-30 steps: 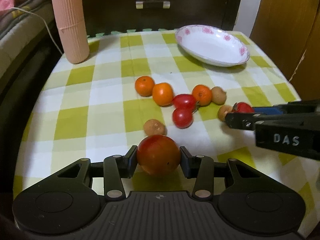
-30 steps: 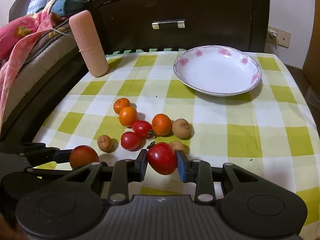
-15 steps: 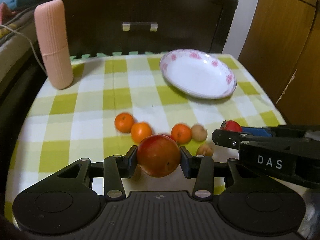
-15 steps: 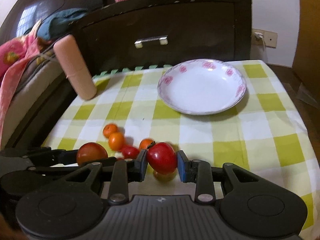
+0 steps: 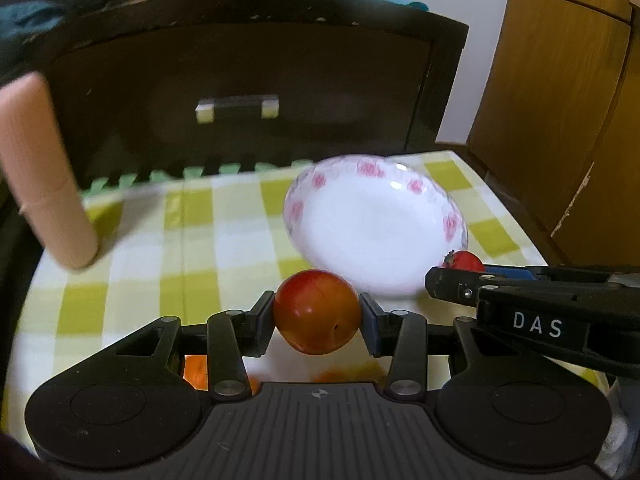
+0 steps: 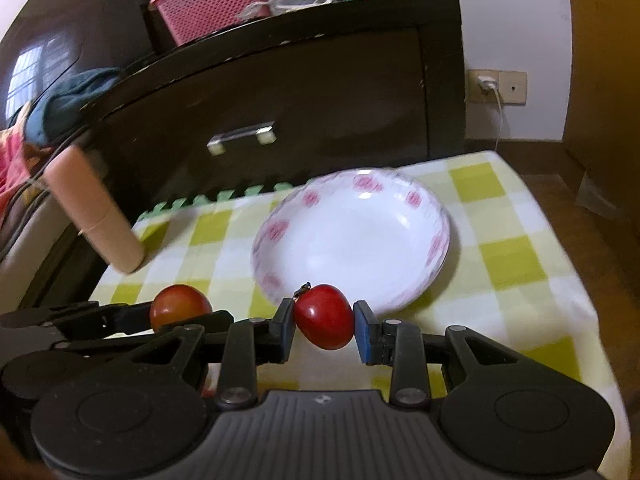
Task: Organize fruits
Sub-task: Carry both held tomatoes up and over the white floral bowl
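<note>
My left gripper [image 5: 317,318] is shut on a large orange-red tomato [image 5: 316,312], held in the air just short of the near rim of a white plate with pink flowers [image 5: 452,224]. My right gripper [image 6: 323,327] is shut on a smaller red tomato [image 6: 325,316] and hovers at the same plate's [image 6: 280,228] near rim. In the right wrist view the left gripper's tomato [image 6: 180,306] shows at the left. In the left wrist view the right gripper's tomato [image 5: 463,261] shows at the right. Orange fruit [image 5: 194,372] peeks out below my left fingers.
A pink ribbed cylinder [image 5: 40,184] stands at the back left of the green-checked tablecloth [image 6: 504,256]. A dark drawer unit [image 6: 280,120] rises right behind the table. A wooden cabinet [image 5: 560,100] stands to the right, past the table edge.
Both grippers have lifted and moved forward with their tomatoes, from over the fruit pile to the plate's near rim. The loose fruit has dropped almost out of view.
</note>
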